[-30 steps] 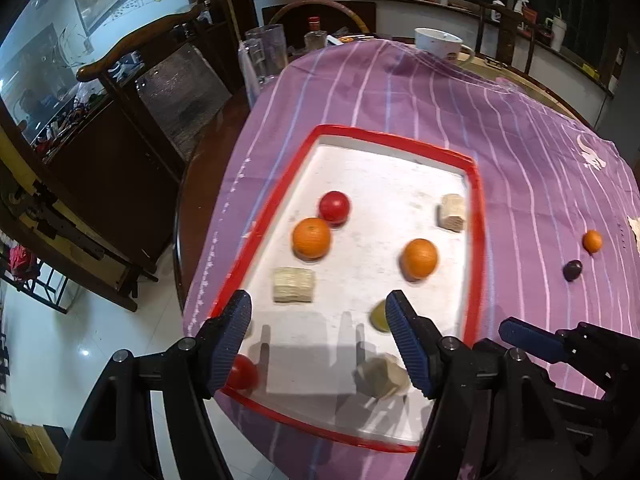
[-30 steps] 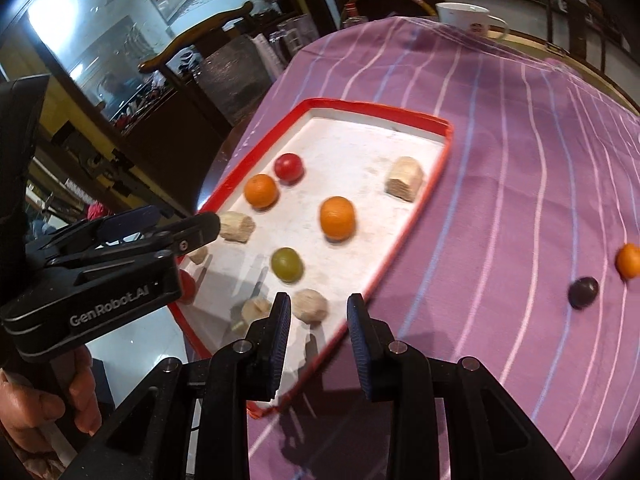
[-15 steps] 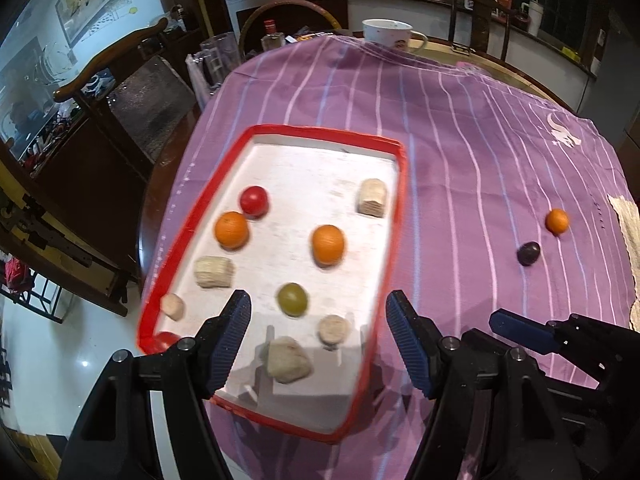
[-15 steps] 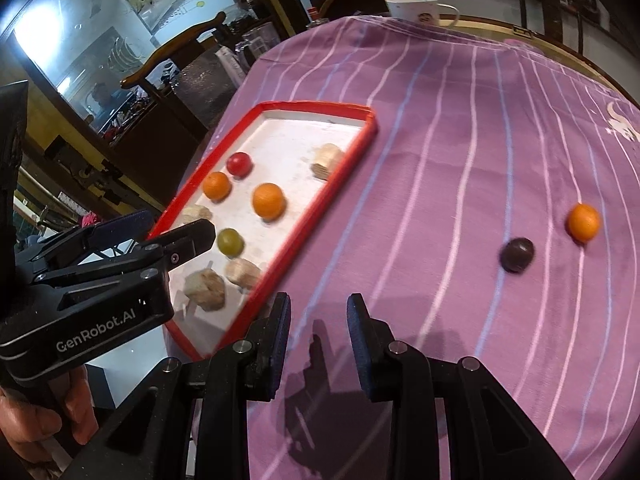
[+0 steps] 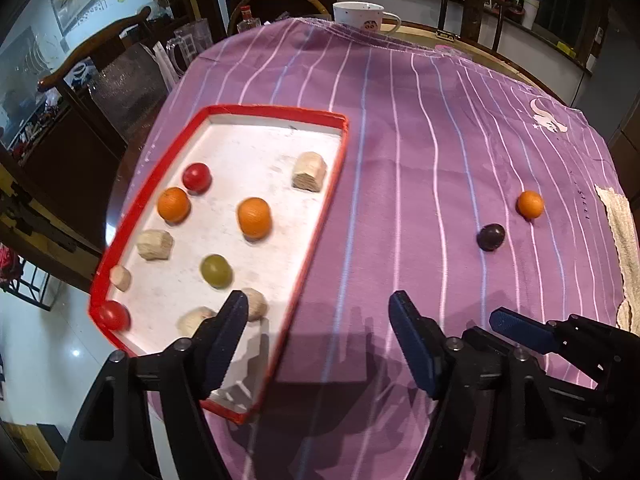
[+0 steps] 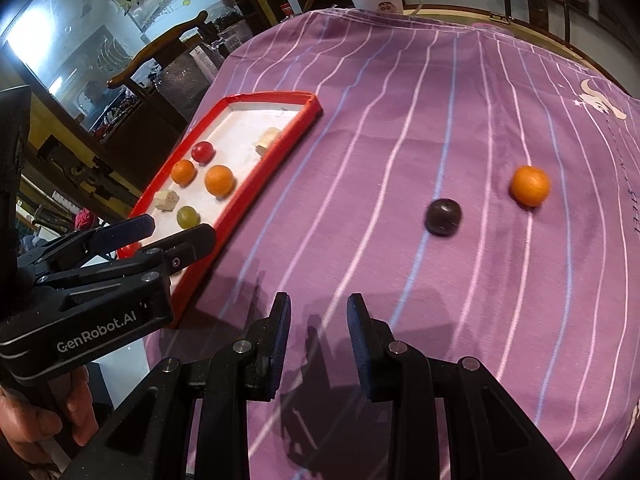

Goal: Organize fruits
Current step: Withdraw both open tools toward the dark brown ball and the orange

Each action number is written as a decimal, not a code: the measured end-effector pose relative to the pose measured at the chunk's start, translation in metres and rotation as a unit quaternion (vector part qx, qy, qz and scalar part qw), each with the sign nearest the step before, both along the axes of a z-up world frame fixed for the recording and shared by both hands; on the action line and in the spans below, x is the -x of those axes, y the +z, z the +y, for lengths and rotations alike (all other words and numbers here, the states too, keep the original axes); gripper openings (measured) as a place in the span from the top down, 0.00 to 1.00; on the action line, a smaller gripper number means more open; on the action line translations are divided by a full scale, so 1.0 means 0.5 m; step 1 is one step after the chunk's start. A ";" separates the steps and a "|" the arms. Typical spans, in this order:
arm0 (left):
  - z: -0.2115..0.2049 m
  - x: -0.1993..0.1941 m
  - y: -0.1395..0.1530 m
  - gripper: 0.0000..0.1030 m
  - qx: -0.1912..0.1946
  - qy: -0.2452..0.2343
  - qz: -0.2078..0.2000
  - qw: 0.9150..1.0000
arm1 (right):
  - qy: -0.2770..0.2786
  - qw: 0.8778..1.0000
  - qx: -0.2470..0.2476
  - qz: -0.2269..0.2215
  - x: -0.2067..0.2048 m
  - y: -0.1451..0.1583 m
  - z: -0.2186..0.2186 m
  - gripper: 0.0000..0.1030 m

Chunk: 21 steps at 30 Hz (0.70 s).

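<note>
With both your left gripper [image 5: 316, 316] and right gripper [image 6: 318, 312] parted and empty, the dark plum [image 6: 443, 216] and loose orange [image 6: 529, 185] near the table's right edge could roll off if nudged.

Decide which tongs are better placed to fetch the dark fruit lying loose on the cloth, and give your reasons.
Probably the right tongs. They are open, empty, and the dark fruit lies ahead of them. The left tongs, also open, sit nearer the red tray.
</note>
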<state>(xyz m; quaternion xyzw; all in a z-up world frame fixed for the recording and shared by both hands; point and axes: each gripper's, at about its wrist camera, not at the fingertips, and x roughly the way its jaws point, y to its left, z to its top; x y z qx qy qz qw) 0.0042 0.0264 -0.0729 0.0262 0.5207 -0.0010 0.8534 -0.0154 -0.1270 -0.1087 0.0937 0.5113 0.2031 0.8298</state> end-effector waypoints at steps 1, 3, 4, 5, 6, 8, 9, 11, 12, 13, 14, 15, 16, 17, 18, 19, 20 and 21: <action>-0.006 0.001 -0.003 0.28 0.002 0.001 0.002 1.000 | -0.002 1.000 0.000 0.001 0.001 -0.002 -0.010 0.69; -0.016 0.002 -0.007 0.28 0.005 0.001 0.006 1.000 | -0.006 1.000 0.001 0.003 0.003 -0.006 -0.022 0.69; -0.022 0.001 -0.010 0.28 0.007 0.001 0.008 1.000 | -0.008 1.000 0.002 0.004 0.004 -0.008 -0.030 0.69; -0.026 0.000 -0.013 0.28 0.008 0.001 0.009 1.000 | -0.010 1.000 0.003 0.004 0.004 -0.009 -0.037 0.69; -0.033 -0.001 -0.016 0.28 0.009 0.001 0.011 1.000 | -0.013 1.000 0.004 0.004 0.005 -0.010 -0.045 0.69; -0.043 -0.003 -0.021 0.28 0.010 0.001 0.014 1.000 | -0.021 1.000 0.007 0.005 0.005 -0.013 -0.063 0.69; -0.047 -0.004 -0.025 0.28 0.011 0.001 0.017 1.000 | -0.025 1.000 0.008 0.006 0.003 -0.015 -0.071 0.69; -0.057 -0.007 -0.034 0.28 0.012 -0.001 0.023 1.000 | -0.035 0.999 0.011 0.008 0.000 -0.020 -0.089 0.69; -0.059 -0.008 -0.039 0.28 0.014 -0.002 0.026 1.000 | -0.043 0.999 0.013 0.009 -0.003 -0.024 -0.103 0.69; -0.062 -0.010 -0.045 0.28 0.018 -0.004 0.031 0.999 | -0.049 0.999 0.014 0.010 -0.006 -0.027 -0.114 0.69; -0.066 -0.013 -0.053 0.28 0.022 -0.005 0.036 0.999 | -0.054 0.998 0.015 0.009 -0.009 -0.028 -0.123 0.69; -0.069 -0.015 -0.059 0.28 0.026 -0.008 0.041 0.999 | -0.062 0.998 0.019 0.006 -0.014 -0.028 -0.138 0.69; -0.073 -0.019 -0.067 0.28 0.032 -0.011 0.046 0.998 | -0.069 0.997 0.021 0.002 -0.017 -0.027 -0.149 0.69; -0.076 -0.023 -0.072 0.28 0.038 -0.014 0.049 0.998 | -0.080 0.997 0.022 -0.003 -0.023 -0.025 -0.165 0.69; -0.079 -0.027 -0.076 0.28 0.045 -0.017 0.051 0.998 | -0.090 0.996 0.020 -0.006 -0.030 -0.022 -0.180 0.69; -0.082 -0.033 -0.080 0.28 0.053 -0.020 0.053 0.997 | -0.104 0.994 0.017 -0.011 -0.039 -0.018 -0.199 0.69; -0.086 -0.040 -0.082 0.28 0.058 -0.023 0.054 0.997 | -0.113 0.993 0.016 -0.015 -0.049 -0.014 -0.214 0.69; -0.092 -0.047 -0.084 0.28 0.061 -0.026 0.052 0.996 | -0.120 0.992 0.018 -0.019 -0.060 -0.011 -0.225 0.69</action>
